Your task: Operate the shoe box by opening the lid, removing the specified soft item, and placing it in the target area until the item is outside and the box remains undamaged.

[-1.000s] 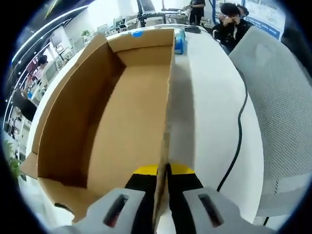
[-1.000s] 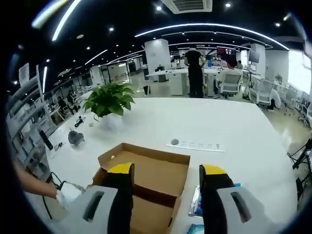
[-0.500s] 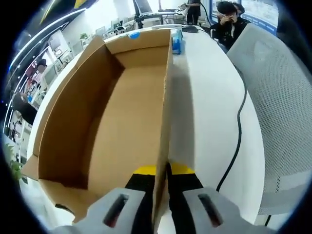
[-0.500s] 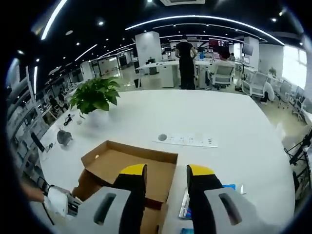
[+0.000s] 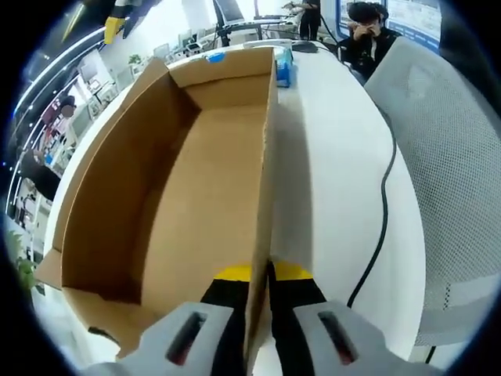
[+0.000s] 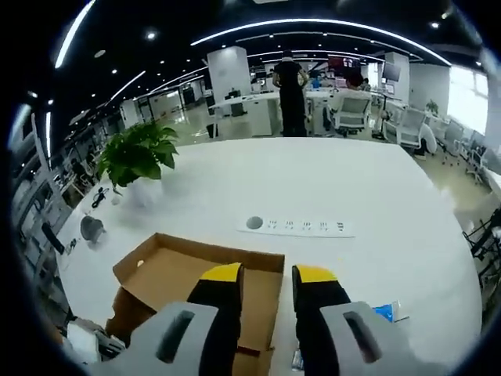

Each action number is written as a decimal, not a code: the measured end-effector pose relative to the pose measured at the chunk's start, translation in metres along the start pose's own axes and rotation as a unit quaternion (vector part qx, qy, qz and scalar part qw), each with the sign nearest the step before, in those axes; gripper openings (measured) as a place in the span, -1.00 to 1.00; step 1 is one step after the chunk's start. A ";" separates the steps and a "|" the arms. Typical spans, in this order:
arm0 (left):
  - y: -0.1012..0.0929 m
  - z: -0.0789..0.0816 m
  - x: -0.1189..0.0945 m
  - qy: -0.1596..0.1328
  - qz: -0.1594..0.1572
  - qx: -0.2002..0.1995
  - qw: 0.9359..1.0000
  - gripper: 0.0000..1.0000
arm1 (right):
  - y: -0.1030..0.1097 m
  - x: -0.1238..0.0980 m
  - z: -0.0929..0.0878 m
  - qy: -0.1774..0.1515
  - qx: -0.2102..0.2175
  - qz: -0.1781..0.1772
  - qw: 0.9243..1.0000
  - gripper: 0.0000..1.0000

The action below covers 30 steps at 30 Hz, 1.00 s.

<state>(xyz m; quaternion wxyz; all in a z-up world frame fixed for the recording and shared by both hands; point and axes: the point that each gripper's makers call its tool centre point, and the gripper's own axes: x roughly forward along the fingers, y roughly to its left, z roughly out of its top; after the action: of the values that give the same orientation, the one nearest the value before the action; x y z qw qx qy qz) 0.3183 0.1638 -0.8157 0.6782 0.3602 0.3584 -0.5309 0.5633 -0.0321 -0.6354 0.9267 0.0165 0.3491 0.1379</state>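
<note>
Shoe box (image 5: 180, 196) open — left tongs (image 5: 261, 274) pinching wall.

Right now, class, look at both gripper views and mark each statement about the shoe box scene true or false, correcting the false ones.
1. The left hand-held gripper is shut on a wall of the cardboard box. True.
2. A soft item lies inside the box. False: the inside that shows is bare cardboard.
3. A potted plant stands on the white table beyond the box. True.
4. The right hand-held gripper grips the box flap. False: it hangs above the box, jaws nearly together with nothing between them.
5. A black cable runs across the table beside the box. True.
6. A white power strip sits inside the box. False: it lies on the table beyond the box.
</note>
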 end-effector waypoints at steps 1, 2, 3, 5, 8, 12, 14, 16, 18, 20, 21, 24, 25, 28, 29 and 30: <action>0.000 0.000 0.000 0.000 0.000 -0.001 1.000 -0.92 | -0.002 0.003 -0.002 0.006 0.010 -0.002 1.000 -0.58; 0.000 0.000 0.000 0.000 -0.001 -0.002 1.000 -0.92 | -0.004 0.005 -0.004 0.009 0.017 -0.004 1.000 -0.58; 0.000 0.000 0.000 0.001 -0.001 -0.003 1.000 -0.92 | -0.006 0.010 -0.004 0.009 0.016 -0.006 1.000 -0.58; 0.000 0.000 0.000 0.001 -0.003 -0.003 1.000 -0.92 | -0.009 0.016 -0.008 0.016 0.008 -0.016 1.000 -0.58; 0.000 0.000 0.000 0.001 -0.002 0.000 1.000 -0.92 | -0.008 0.022 -0.011 0.020 -0.017 -0.018 0.999 -0.56; 0.000 0.001 0.000 0.001 -0.003 0.000 1.000 -0.92 | -0.006 0.035 -0.025 0.042 -0.022 -0.011 0.999 -0.47; 0.000 0.001 0.000 0.001 -0.002 0.000 1.000 -0.92 | -0.003 0.044 -0.031 0.045 -0.027 -0.003 0.999 -0.44; 0.000 0.000 0.000 0.002 -0.002 -0.003 1.000 -0.92 | 0.003 0.058 -0.040 0.050 -0.013 0.029 0.998 -0.43; 0.000 0.000 0.000 0.002 -0.002 -0.003 1.000 -0.92 | 0.005 0.061 -0.048 0.058 0.074 0.032 0.995 -0.43; 0.000 0.000 0.000 0.002 -0.002 -0.002 1.000 -0.92 | 0.001 0.058 -0.055 0.062 0.102 0.021 0.993 -0.43; 0.000 0.000 0.000 0.002 -0.001 -0.002 1.000 -0.92 | 0.000 0.059 -0.055 0.060 0.095 0.019 0.993 -0.43; 0.000 0.000 0.000 0.002 -0.001 -0.002 1.000 -0.92 | 0.000 0.055 -0.063 0.063 0.094 0.007 0.994 -0.43; 0.000 0.000 0.000 0.001 -0.001 -0.002 1.000 -0.92 | -0.001 0.055 -0.065 0.064 0.088 0.002 0.994 -0.43; 0.000 0.000 0.000 0.001 -0.001 -0.001 1.000 -0.92 | -0.001 0.055 -0.067 0.067 0.067 -0.005 0.995 -0.43; 0.000 0.000 0.000 0.001 -0.001 0.000 1.000 -0.92 | -0.004 0.055 -0.068 0.070 0.059 -0.013 0.996 -0.43; 0.000 0.000 0.000 0.001 -0.001 0.001 1.000 -0.92 | -0.006 0.056 -0.068 0.070 0.058 -0.017 0.996 -0.43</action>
<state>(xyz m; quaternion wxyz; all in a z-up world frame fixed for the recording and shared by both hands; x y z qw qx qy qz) 0.3186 0.1641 -0.8159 0.6770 0.3608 0.3593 -0.5314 0.5607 -0.0273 -0.7235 0.8998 0.0550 0.4205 0.1025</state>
